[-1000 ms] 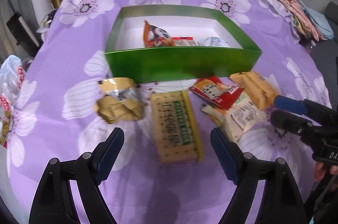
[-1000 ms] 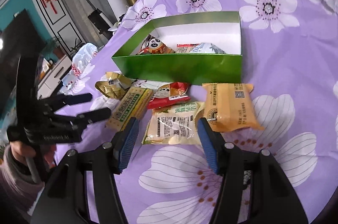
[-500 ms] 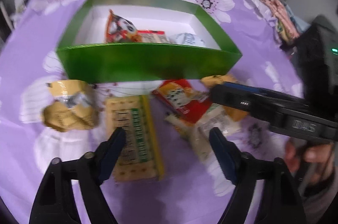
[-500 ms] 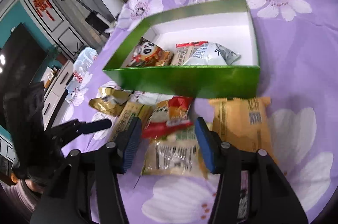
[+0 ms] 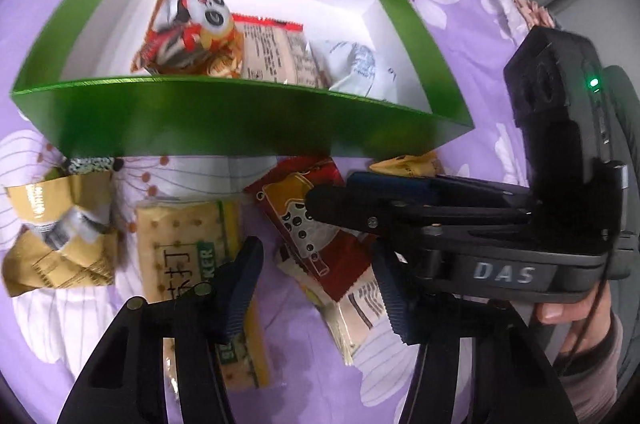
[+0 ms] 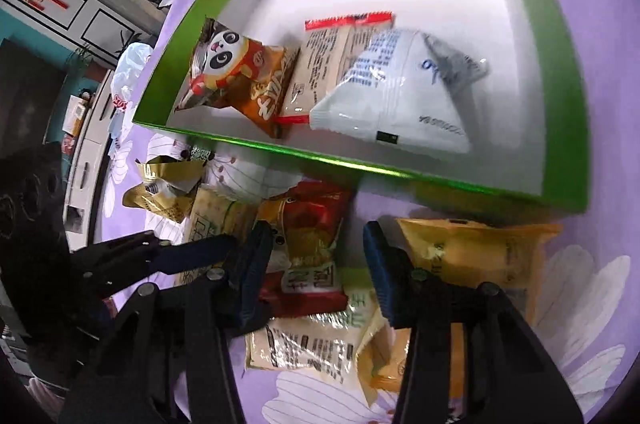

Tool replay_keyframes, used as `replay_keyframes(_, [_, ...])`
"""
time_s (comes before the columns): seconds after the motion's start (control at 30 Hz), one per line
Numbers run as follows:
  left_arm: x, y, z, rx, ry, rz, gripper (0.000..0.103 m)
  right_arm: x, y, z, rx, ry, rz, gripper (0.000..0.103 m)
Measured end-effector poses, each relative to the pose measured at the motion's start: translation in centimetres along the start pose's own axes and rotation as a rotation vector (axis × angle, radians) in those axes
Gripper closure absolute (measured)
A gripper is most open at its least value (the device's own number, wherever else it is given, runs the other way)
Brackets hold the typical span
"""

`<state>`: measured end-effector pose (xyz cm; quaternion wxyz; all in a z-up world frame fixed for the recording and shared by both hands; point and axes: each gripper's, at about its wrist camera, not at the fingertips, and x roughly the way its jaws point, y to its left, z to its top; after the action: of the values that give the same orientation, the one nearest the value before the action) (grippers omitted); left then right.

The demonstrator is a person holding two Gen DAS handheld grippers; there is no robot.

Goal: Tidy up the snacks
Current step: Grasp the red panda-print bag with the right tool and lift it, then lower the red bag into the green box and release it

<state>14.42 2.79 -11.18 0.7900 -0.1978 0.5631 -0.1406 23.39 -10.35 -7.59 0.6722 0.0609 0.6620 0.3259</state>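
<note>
Blue-padded right gripper (image 6: 318, 270) is closing astride the red snack packet (image 6: 310, 248), pads not yet pressing; left gripper (image 5: 316, 286) closes likewise, nothing held. Packet lies just before the green box (image 6: 360, 170), long axis toward it. Light, crinkly, slippery: pinch mid-body.

Glossy green box (image 6: 362, 166); cloth tablecloth (image 6: 600, 128).
</note>
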Motion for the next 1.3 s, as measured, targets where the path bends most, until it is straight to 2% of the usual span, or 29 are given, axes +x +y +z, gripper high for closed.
replay_keyframes(0.1, [0.6,0.3,0.0,-0.018,0.013,-0.017,0.063,0.0,-0.1,-0.1,-0.004,0.015,0.01,0.058])
replay_keyframes(0.23, [0.7,0.3,-0.2,-0.006,0.018,0.001,0.065,0.7,0.8,-0.3,-0.048,0.041,-0.002,0.062])
replay_keyframes(0.43, [0.8,0.5,-0.6,0.005,0.008,0.005,0.065,1.4,1.8,-0.1,-0.08,0.04,-0.048,0.055])
replay_keyframes(0.53, [0.7,0.8,-0.9,0.005,0.008,0.004,0.066,1.9,2.8,-0.3,-0.112,0.023,-0.082,0.048])
replay_keyframes(0.63, [0.6,1.0,-1.1,0.015,0.001,0.002,0.068,2.0,3.0,-0.3,-0.125,0.015,-0.107,0.051])
replay_keyframes(0.67, [0.5,1.0,-1.2,0.024,-0.005,-0.001,0.069,1.8,2.9,-0.4,-0.13,0.006,-0.101,0.055])
replay_keyframes(0.77, [0.1,0.8,-1.6,0.049,-0.011,-0.004,0.071,1.3,2.4,-0.8,-0.122,-0.026,-0.066,0.059])
replay_keyframes(1.0, [-1.8,-0.1,-2.8,0.119,-0.022,0.024,0.073,0.1,2.8,-2.5,-0.095,-0.093,-0.011,0.061])
replay_keyframes(1.3, [-6.0,-2.3,-3.4,0.196,-0.109,0.032,0.073,-3.9,5.2,-3.3,-0.103,-0.205,0.018,0.061])
